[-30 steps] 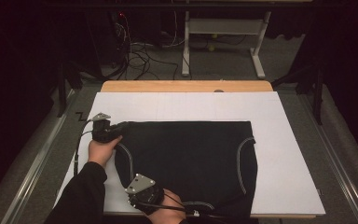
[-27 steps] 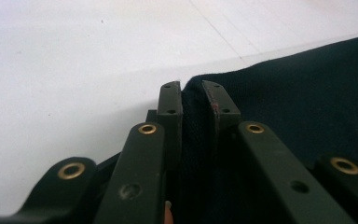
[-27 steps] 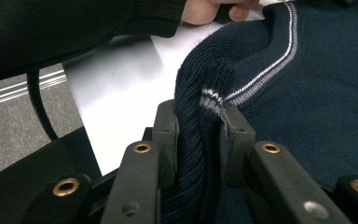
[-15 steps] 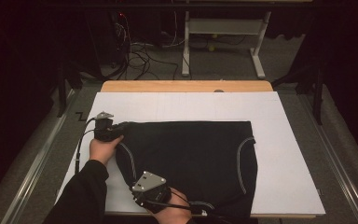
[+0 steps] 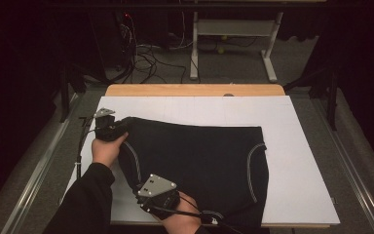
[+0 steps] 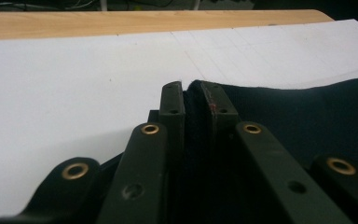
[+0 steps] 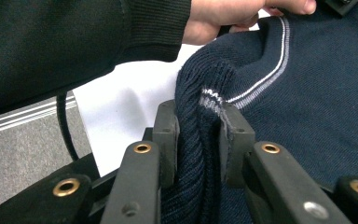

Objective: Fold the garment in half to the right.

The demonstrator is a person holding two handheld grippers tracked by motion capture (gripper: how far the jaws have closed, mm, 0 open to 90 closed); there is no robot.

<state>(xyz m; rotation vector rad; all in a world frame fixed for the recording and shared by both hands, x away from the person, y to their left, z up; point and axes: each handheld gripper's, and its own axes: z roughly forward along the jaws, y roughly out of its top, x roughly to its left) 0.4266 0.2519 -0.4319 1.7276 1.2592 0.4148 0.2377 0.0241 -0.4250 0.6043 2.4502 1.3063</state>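
High view: I see a dark navy knit garment [image 5: 199, 161] spread flat on the white sheet [image 5: 302, 146] that covers the tabletop, with the table's bare wooden strip [image 5: 195, 90] along the far edge.
Garment place: it lies over the middle and near-left part of the sheet, reaching from near the far-left corner down to the near edge; pale striped trim curves along its left and right sides.
Left gripper [image 5: 111, 127]: I have it near the far-left corner of the sheet, clenched on the garment's far-left corner.
Left gripper view: the two black jaws stand close together with a fold of the dark knit [image 6: 196, 112] pinched between them; white sheet [image 6: 74, 84] lies to the left, the garment's edge to the right.
Right gripper [image 5: 157, 196]: I have it at the near edge of the sheet, left of the middle, grey plate on top, clamped on the garment's near-left hem.
Right gripper view: ribbed navy cloth with a white stripe [image 7: 205, 112] is bunched and pressed between the jaws; my left hand [image 7: 228, 16] and its dark sleeve [image 7: 74, 42] show beyond.
Cloth between the grips: the left edge runs from one gripper to the other.
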